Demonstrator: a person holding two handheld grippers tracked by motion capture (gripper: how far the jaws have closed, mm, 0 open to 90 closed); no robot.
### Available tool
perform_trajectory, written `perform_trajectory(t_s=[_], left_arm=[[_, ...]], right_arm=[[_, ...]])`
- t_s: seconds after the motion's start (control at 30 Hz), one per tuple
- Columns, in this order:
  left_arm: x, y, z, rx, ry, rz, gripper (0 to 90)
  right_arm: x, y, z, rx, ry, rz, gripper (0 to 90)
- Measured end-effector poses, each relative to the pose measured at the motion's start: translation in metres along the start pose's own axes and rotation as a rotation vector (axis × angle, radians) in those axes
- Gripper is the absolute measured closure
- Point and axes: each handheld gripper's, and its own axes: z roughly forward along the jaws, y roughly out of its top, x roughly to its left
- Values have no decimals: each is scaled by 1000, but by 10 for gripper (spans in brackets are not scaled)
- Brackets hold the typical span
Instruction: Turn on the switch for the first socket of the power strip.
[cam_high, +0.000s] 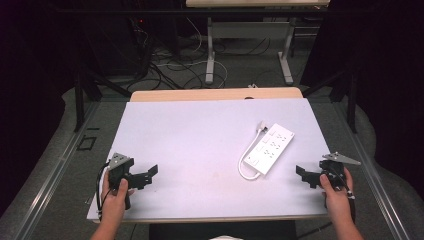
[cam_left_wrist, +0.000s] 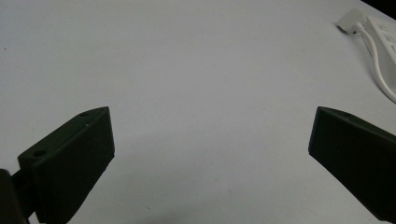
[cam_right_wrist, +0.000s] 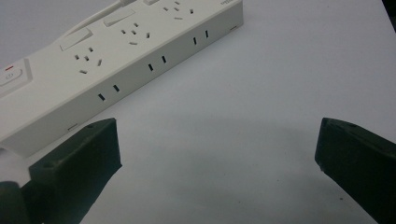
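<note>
A white power strip (cam_high: 270, 149) lies at an angle on the right half of the white tabletop (cam_high: 190, 140). Its white cable (cam_high: 244, 167) loops along its left side up to the plug (cam_high: 262, 127). My left gripper (cam_high: 150, 174) rests near the front left corner, open, with nothing between its jaws. The strip (cam_left_wrist: 385, 32) shows far off at the top right of the left gripper view, beyond the left gripper (cam_left_wrist: 212, 135). My right gripper (cam_high: 303, 175) sits open near the front right, just right of the strip. In the right gripper view, the strip (cam_right_wrist: 121, 51) lies close ahead on the left of the right gripper (cam_right_wrist: 217, 140).
A wooden table edge (cam_high: 215, 94) shows behind the white surface. Beyond it stand the metal legs of another table (cam_high: 210, 55), and loose cables (cam_high: 170, 70) lie on the floor. Black frame posts (cam_high: 79, 100) flank both sides.
</note>
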Motion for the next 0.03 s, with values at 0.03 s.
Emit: perform_trajectory(t_s=[0.03], left_arm=[[0, 0, 0, 0, 0, 0, 4]], right_arm=[[0, 0, 0, 1, 0, 1, 0]])
